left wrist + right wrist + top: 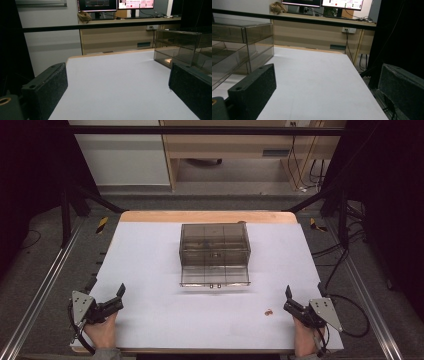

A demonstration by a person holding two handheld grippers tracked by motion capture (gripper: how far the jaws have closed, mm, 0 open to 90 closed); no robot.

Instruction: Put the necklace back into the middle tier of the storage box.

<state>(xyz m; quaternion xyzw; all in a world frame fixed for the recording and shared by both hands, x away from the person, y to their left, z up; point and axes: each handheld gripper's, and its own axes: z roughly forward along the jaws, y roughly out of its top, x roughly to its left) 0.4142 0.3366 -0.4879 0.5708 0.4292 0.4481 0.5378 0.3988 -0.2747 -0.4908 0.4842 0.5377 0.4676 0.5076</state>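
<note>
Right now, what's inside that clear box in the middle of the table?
The smoky clear box is split into compartments by thin dividers. In the high view they look empty apart from a small dark speck I can't identify; tinted walls and glare blur the rest.

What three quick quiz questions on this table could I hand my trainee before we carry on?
1. True or false: the left claw is shut on the clear box.
2. Which claw lies nearer the small brown bits on the white table? A) left B) right
3. Fill in: the box's front flap lies ____ on the table.

Key:
1. False. Both claws are open and empty, at the near corners, apart from the box.
2. B.
3. Open, folded down toward the person, as far as the high view shows.
</note>
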